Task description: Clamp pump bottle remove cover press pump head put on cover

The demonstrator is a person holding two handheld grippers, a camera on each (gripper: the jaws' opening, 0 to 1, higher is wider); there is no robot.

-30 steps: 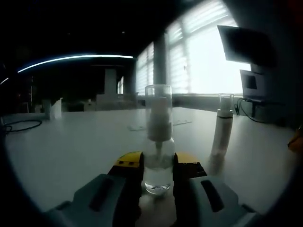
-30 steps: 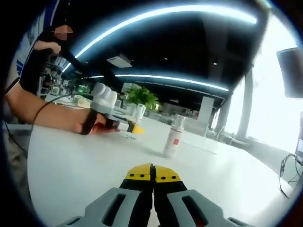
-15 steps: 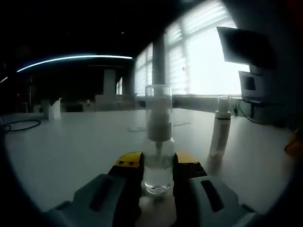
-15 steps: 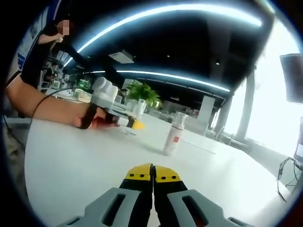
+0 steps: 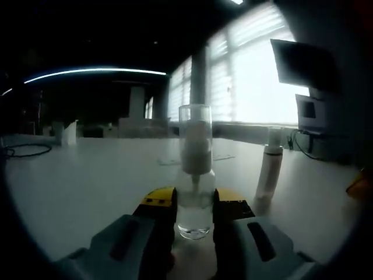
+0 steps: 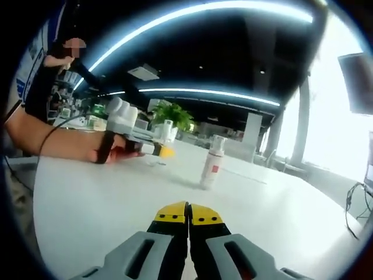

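Left gripper (image 5: 194, 205): jaws were closed against the lower body of a clear pump bottle (image 5: 194, 198), which was held upright on the white table (image 5: 81, 186), between the yellow-tipped jaws. A transparent cover (image 5: 195, 125) was seen seated over the pump head, its top rising against the bright windows.

Second bottle (image 5: 270, 169), white, with a pump top: stood upright on the table, well apart to the right of the clamped bottle in the left gripper view. In the right gripper view it was seen near the table's middle.

Right gripper (image 6: 187, 214): jaws were pressed together with nothing between them, low over bare table.

Left gripper, as seen in the right gripper view: held by a hand (image 6: 113, 149) at the far left of the table.
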